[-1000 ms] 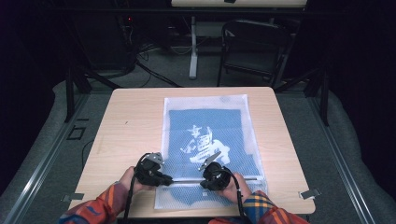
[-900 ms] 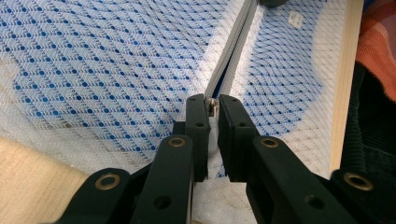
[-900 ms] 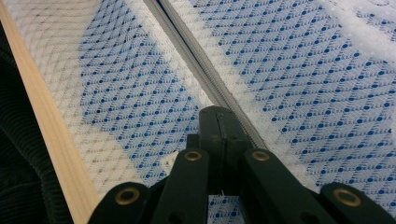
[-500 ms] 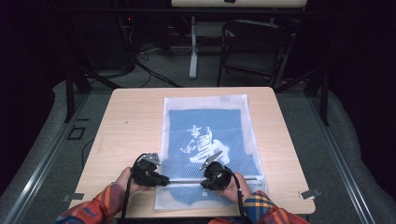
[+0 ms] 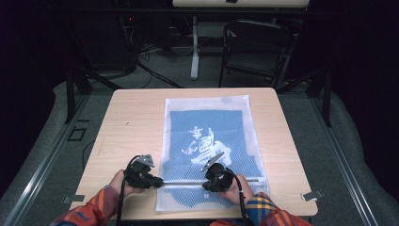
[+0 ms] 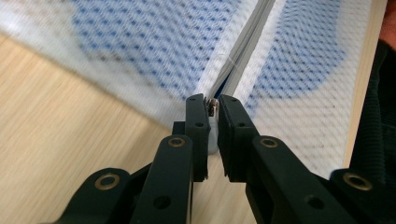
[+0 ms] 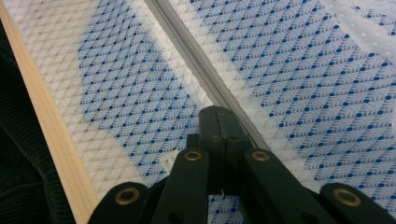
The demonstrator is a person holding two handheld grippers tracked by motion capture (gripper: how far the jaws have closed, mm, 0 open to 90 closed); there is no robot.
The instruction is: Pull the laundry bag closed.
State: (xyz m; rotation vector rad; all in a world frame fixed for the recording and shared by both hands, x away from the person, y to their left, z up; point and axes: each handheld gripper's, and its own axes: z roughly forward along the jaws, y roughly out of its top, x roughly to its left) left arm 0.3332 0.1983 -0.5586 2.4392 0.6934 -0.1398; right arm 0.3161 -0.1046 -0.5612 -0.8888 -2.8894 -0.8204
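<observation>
A light wooden table (image 5: 136, 117) stands on grey floor, with a dark chair (image 5: 254, 47) and a white stand leg (image 5: 194, 52) beyond its far edge. On the table lies a white mesh bag (image 5: 235, 106), long side running away from the person, its near end close to the table's near edge; through the mesh shows a blue cloth (image 5: 211, 127) with a white figure printed on it. A zip (image 5: 186, 181) crosses the bag near its near end, from side to side. The person's forearms come in at the bottom in plaid sleeves (image 5: 263, 212), each hand holding a gripper on that zip line. The left gripper (image 5: 160, 180) sits at the bag's left edge; in the left gripper view its jaws are nearly closed, pinching a small metal zip pull (image 6: 213, 107) between the tips, and past the pull the two sides of the zip stand slightly apart, with blue showing in the gap. The right gripper (image 5: 207, 184) rests farther right on the bag, on the zip. In the right gripper view its jaws are pressed together with no gap seen, their tips on the closed zip teeth (image 7: 187, 51); whether they pinch any mesh cannot be told. A grey plate (image 5: 211, 161) juts up from this gripper.
</observation>
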